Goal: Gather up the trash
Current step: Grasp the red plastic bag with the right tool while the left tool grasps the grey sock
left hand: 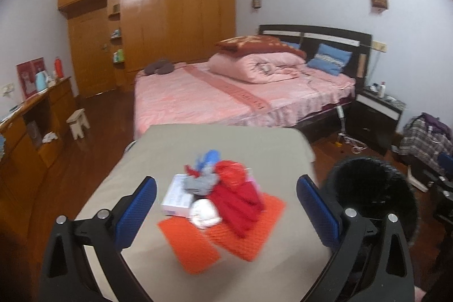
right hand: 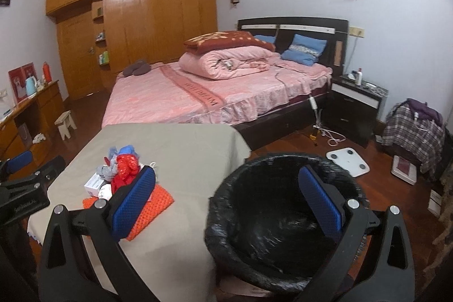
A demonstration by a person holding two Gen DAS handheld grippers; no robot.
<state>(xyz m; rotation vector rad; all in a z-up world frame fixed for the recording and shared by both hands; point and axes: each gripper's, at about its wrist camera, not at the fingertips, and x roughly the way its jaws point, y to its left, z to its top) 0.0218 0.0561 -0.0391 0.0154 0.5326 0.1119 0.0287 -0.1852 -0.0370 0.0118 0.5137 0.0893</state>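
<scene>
A pile of trash lies on a beige-covered table (left hand: 254, 137): a red wrapper (left hand: 237, 194), a white box (left hand: 178, 197), a crumpled white tissue (left hand: 203, 212), grey and blue scraps (left hand: 203, 169), all on two orange mats (left hand: 195, 245). My left gripper (left hand: 226, 210) is open and empty, its fingers either side of the pile, held above it. My right gripper (right hand: 226, 197) is open and empty above the black-lined trash bin (right hand: 277, 231), which stands right of the table. The pile also shows in the right wrist view (right hand: 121, 169), and the bin in the left wrist view (left hand: 368, 188).
A bed with pink bedding (right hand: 215, 92) stands behind the table. A dark nightstand (right hand: 354, 104), white scale (right hand: 348, 157) and cables lie on the wooden floor at right. A wooden desk (left hand: 34, 118) and small stool (left hand: 78, 122) stand at left.
</scene>
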